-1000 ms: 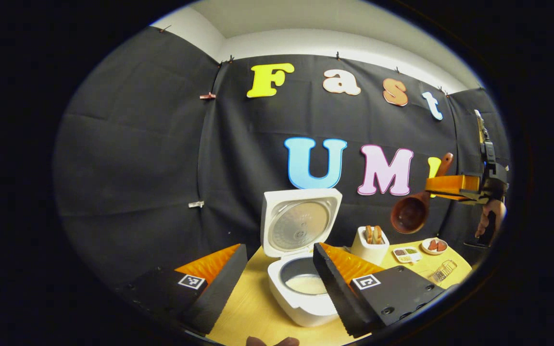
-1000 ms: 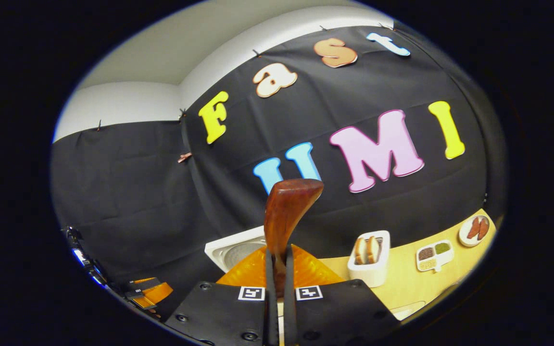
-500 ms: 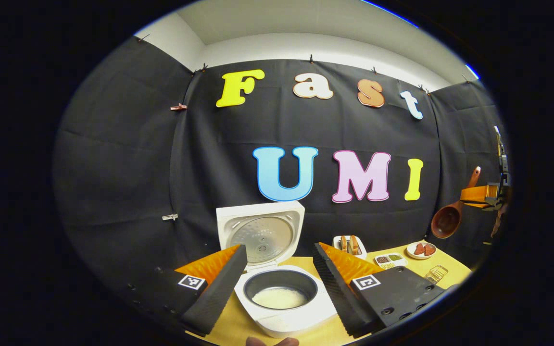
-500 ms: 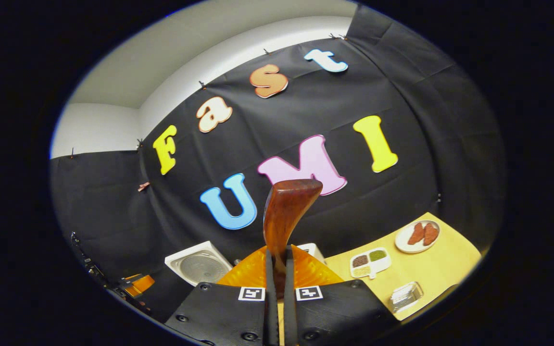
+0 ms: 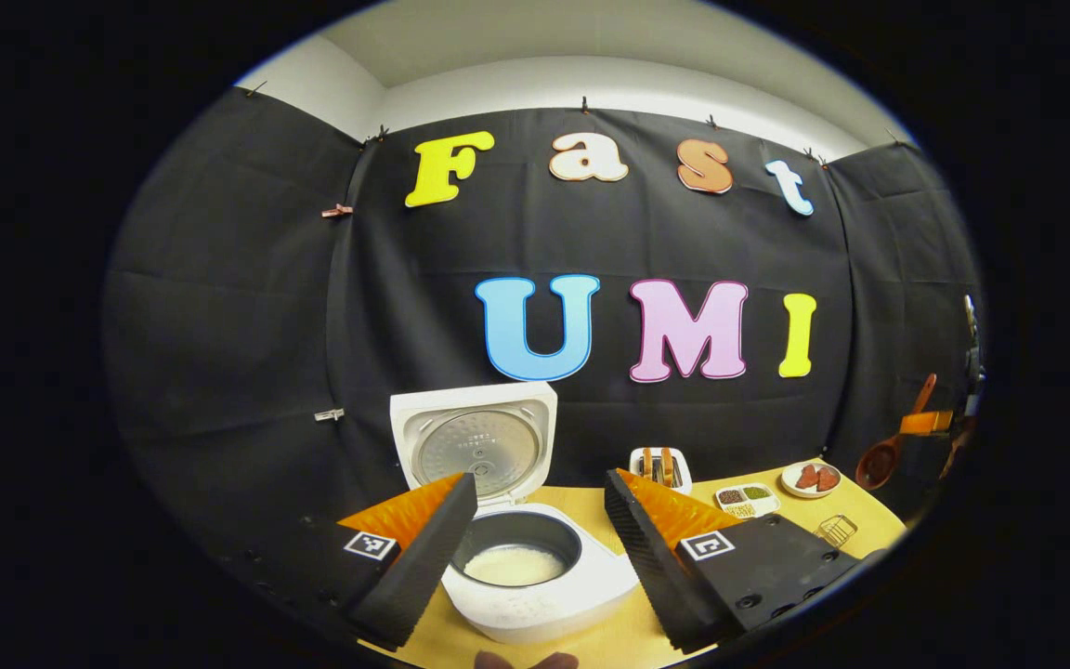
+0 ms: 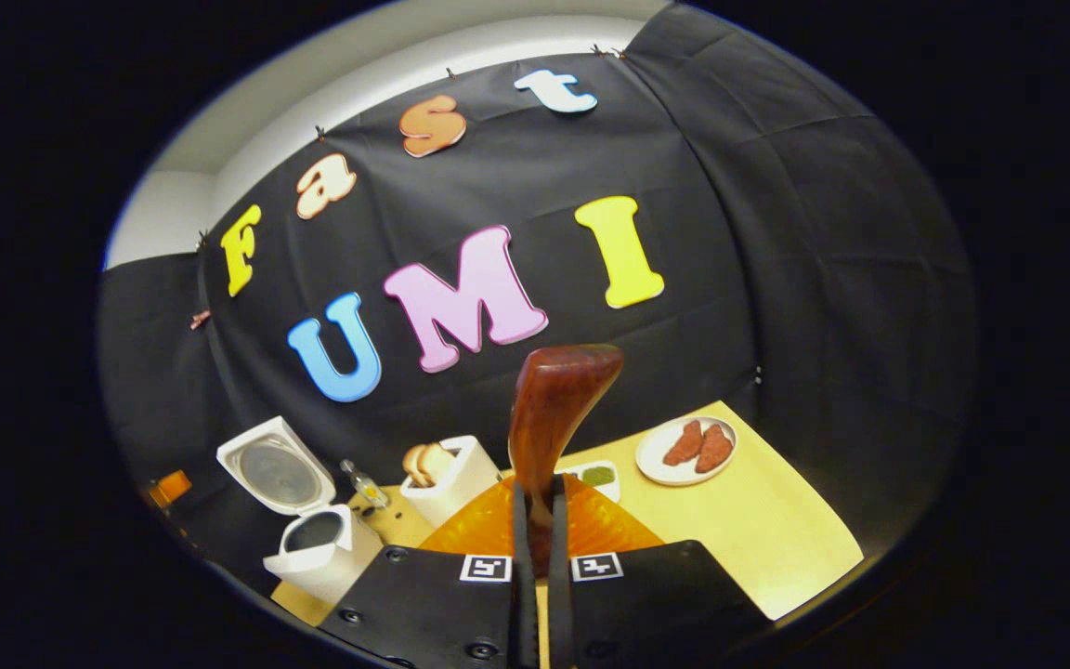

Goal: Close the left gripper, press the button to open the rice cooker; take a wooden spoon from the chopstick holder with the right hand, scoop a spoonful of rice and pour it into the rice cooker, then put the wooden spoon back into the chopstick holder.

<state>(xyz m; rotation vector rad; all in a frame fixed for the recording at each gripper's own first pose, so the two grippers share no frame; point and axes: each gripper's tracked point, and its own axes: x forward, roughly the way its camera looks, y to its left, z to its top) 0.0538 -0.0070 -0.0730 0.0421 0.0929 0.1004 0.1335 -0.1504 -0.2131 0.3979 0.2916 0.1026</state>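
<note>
Rice cooker (image 5: 535,557) open with rice in it. Right tool (image 6: 536,520) is clamped on the wooden spoon (image 6: 549,409); left tool (image 5: 535,548) gapes empty. We'd steer the spoon upright toward the chopstick holder (image 6: 450,478) at 10 o'clock.

The left gripper view looked level across the tabletop (image 5: 591,641) toward the back wall, sitting close above the open cooker (image 5: 535,576), which lay between its own tool's (image 5: 535,520) fingers. The right gripper view looked from the tabletop's (image 6: 776,548) right end, higher and tilted, facing back and leftward, with the cooker (image 6: 312,548) far off at lower left. Both views shared the cooker, the holder (image 5: 660,467) (image 6: 450,483) and the plate (image 5: 811,478) (image 6: 688,451).
</note>
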